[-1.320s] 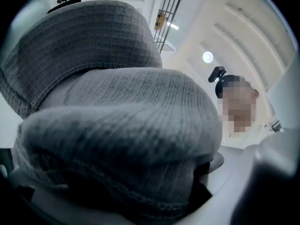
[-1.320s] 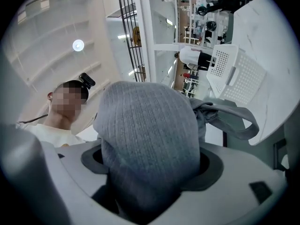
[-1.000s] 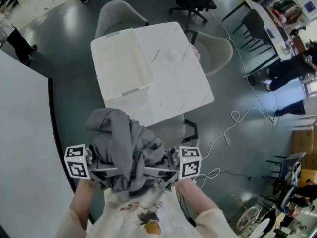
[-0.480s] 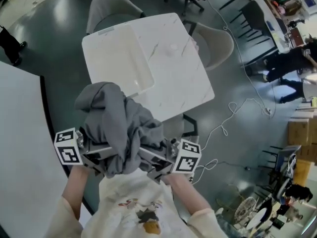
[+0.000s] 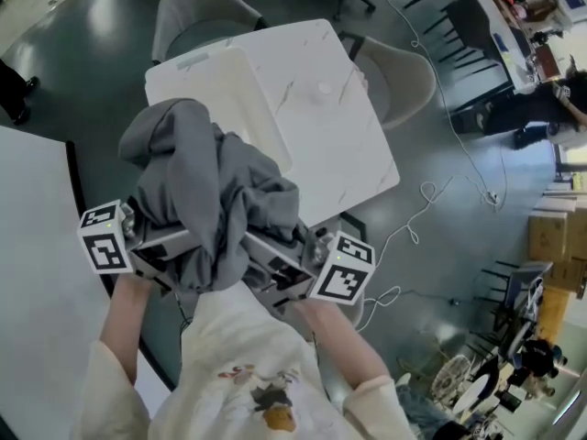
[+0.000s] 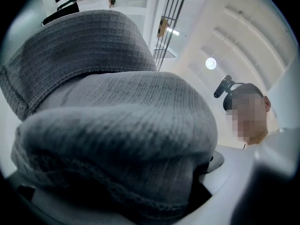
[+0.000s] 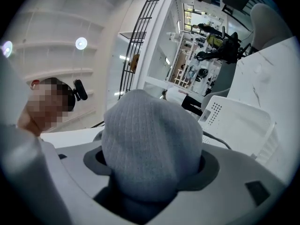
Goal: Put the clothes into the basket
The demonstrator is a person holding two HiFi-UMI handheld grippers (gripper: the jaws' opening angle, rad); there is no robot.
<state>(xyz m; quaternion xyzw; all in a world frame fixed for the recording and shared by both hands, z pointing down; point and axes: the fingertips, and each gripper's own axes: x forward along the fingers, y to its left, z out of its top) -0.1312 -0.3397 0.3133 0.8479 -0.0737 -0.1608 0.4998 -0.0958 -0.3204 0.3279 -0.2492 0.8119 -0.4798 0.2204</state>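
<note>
Grey sweater [image 5: 206,204] bunched, held up at 6 o'clock of bench [image 5: 339,145]. L gripper [image 5: 151,246] clamped on it. R gripper [image 5: 280,269] jaws just been closing, sweater wedged between. White basket [image 5: 197,60] at 12 o'clock. Drop-in not yet done.

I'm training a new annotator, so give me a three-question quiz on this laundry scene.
1. True or false: the garment already lies in the basket.
2. The basket stands on: A) the floor, B) the white table, C) a chair.
3. Fill in: the garment's colour is ___.
Key: 1 false, it is held up in the air; 2 B; 3 grey.
</note>
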